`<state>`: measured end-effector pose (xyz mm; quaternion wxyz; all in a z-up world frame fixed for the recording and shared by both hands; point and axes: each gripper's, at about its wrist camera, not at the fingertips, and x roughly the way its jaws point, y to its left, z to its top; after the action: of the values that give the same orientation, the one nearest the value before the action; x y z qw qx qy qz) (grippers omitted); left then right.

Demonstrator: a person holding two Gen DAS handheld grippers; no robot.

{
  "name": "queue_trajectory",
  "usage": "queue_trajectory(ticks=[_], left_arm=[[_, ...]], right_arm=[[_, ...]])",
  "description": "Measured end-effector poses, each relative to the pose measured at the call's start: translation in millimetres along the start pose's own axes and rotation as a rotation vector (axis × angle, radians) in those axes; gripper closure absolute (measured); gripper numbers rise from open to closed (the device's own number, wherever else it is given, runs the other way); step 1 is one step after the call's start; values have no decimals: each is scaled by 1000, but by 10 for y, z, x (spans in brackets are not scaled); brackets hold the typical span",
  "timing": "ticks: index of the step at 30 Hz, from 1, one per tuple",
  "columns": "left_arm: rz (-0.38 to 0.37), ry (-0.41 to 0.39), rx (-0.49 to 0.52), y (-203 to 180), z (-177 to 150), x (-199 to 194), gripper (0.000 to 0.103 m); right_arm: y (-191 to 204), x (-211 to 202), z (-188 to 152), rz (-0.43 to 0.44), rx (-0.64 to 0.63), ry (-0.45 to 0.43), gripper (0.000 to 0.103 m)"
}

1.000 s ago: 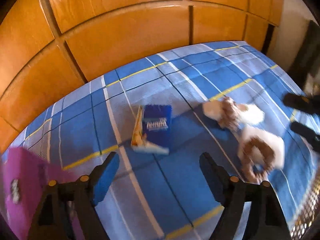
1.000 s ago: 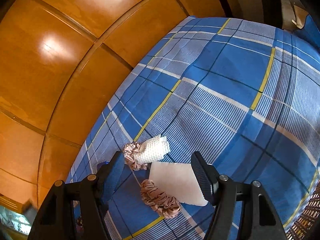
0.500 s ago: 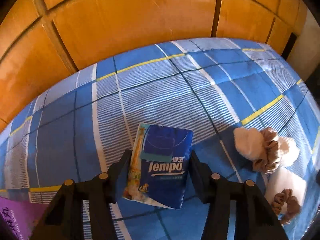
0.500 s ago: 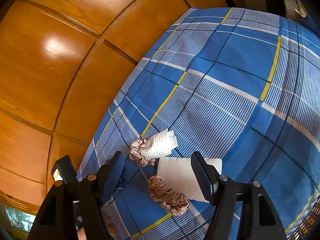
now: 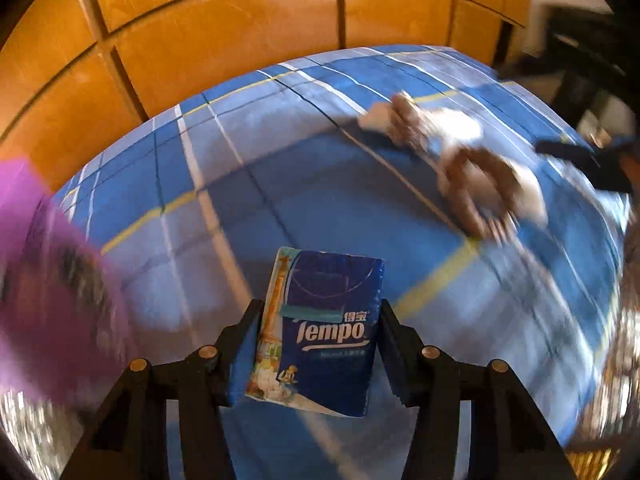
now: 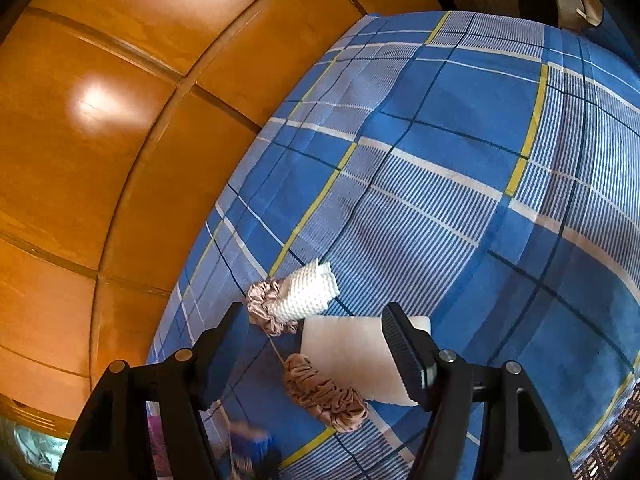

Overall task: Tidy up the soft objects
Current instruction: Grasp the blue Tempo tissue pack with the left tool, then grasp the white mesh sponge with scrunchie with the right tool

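My left gripper [image 5: 316, 344] is shut on a blue Tempo tissue pack [image 5: 320, 332] and holds it above the blue plaid bed cover [image 5: 240, 184]. Blurred to the right lie two pink scrunchies [image 5: 476, 188] and white cloths [image 5: 460, 128]. My right gripper [image 6: 316, 344] is open and empty, hovering over a pink scrunchie [image 6: 324, 396] lying on a flat white cloth [image 6: 348, 344]. A second scrunchie [image 6: 264, 312] is wrapped around a rolled white waffle cloth [image 6: 304, 292] just beyond. The right gripper's dark fingers [image 5: 584, 160] show at the right edge of the left wrist view.
A purple box [image 5: 48, 272] sits at the left, blurred. Orange wooden wardrobe panels [image 5: 224, 36] stand along the far side of the bed, also in the right wrist view [image 6: 120, 120]. A woven basket edge [image 5: 616, 360] shows at the right.
My left gripper closed on the tissue pack and lifted it off the bed, swinging with motion blur. The right gripper has drifted slightly, staying open over the scrunchies.
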<state>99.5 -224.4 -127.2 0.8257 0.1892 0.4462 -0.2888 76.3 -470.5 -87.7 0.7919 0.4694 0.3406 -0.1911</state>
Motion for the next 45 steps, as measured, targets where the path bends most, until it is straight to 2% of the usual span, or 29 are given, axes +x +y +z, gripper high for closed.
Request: queue_trajectory(ticks=[4, 7, 12, 16, 20, 22, 23, 24, 25, 28, 31, 34, 36, 38, 45], left_arm=[[-14, -32, -3, 85, -386, -229, 48], [-20, -49, -11, 174, -566, -318, 48], [-55, -62, -50, 307, -668, -339, 49], [-59, -78, -58, 305, -688, -338, 49], [-65, -92, -69, 317, -729, -356, 49], [-64, -99, -71, 316, -745, -358, 49], [-64, -101, -73, 321, -748, -359, 49], [-65, -101, -76, 325, -755, -361, 49], [-67, -101, -79, 326, -748, -355, 49], [-68, -108, -87, 331, -756, -351, 49], [-63, -117, -92, 321, -779, -362, 49], [-64, -121, -90, 316, -794, -374, 49], [-68, -121, -93, 324, -805, -380, 49], [-68, -122, -94, 332, -822, -392, 49], [-62, -118, -100, 363, -889, -464, 49]], right_arm=[[181, 107, -78, -36, -113, 50, 33], [406, 153, -164, -77, -263, 67, 33], [819, 305, -260, -188, -613, 96, 33], [1001, 591, -267, -332, -872, 128, 33], [1013, 894, -251, -400, -979, 180, 33], [1025, 1019, -248, -412, -1003, 185, 36], [1049, 1072, -252, -410, -1002, 196, 43], [1071, 1142, -248, -408, -995, 213, 58], [1084, 1188, -254, -411, -985, 219, 63], [1153, 1251, -315, -405, -966, 215, 70], [1254, 1225, -455, -334, -947, 240, 71], [1333, 1207, -757, -258, -961, 328, 70], [1324, 1198, -935, -275, -976, 357, 70], [1292, 1129, -1068, -294, -989, 347, 68], [1112, 1021, -1127, -272, -931, 327, 69]])
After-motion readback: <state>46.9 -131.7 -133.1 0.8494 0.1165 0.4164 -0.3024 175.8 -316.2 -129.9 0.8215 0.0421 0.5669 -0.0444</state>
